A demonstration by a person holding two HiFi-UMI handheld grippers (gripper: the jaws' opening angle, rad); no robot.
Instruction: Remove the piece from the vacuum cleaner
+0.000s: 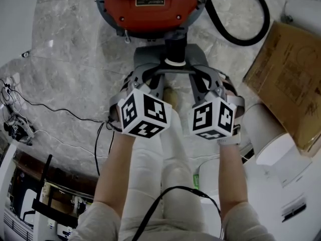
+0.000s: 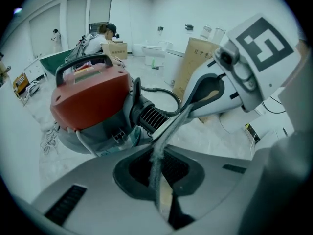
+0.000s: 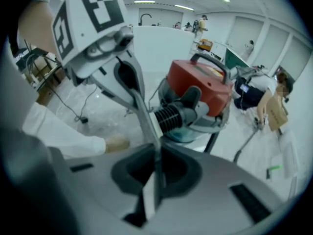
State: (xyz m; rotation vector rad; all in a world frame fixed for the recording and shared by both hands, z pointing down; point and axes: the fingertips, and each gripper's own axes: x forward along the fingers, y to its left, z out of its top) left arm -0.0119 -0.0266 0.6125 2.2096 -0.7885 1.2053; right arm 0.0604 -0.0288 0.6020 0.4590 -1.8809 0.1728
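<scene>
Zero progress, I'd say: the ribbed hose fitting (image 3: 168, 116) is still plugged into the red vacuum cleaner (image 1: 150, 4). Both the left tongs (image 2: 157, 153) and right tongs (image 3: 156, 151) are pressed together, pinching nothing.

Vacuum cleaner (image 1: 150, 19) partly off-frame

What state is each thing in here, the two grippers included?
Vacuum cleaner: upright on the floor.
Ribbed hose end: plugged into the vacuum cleaner, not yet removed.
Left gripper: jaws shut, nothing between them.
Right gripper: jaws shut, nothing between them.
</scene>
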